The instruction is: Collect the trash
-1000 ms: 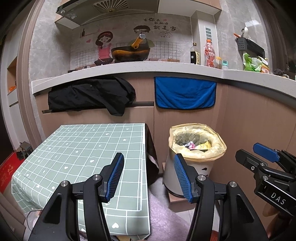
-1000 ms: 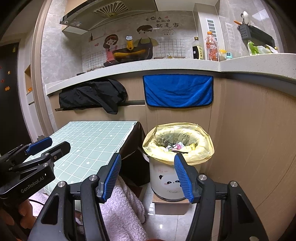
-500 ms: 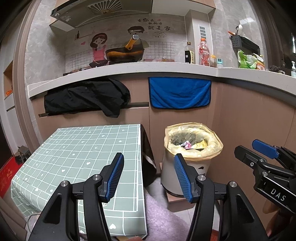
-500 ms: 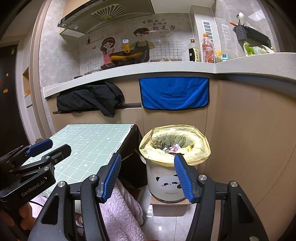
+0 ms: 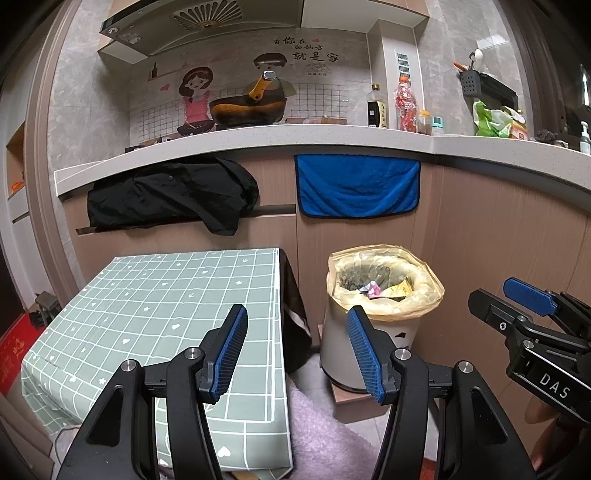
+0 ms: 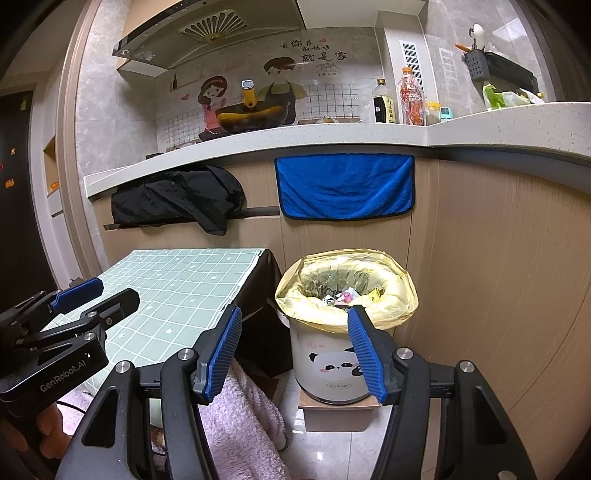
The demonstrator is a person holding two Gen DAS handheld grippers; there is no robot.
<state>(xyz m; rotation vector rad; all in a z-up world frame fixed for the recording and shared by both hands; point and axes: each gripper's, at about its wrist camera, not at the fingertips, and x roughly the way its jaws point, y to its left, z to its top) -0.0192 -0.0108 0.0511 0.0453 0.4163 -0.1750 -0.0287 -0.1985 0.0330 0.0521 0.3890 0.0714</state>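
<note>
Ahead of both claws runs the kitchen counter (image 5: 332,134), a black jacket (image 5: 170,192) and blue towel (image 6: 345,186) hanging on its front; nearer, the green checked table (image 5: 159,306) lies under the left claw (image 5: 295,347). The bin (image 6: 332,354), yellow-lined and holding the trash (image 6: 345,295), stands just beyond the right claw (image 6: 295,349), a pink towel (image 6: 243,424) below. Both claws gape wide and empty, and sit slightly farther back than a second ago.

place: home kitchen | signs: range hood (image 5: 207,22), wok (image 5: 247,107) on counter (image 5: 332,136), sauce bottles (image 5: 376,107)
</note>
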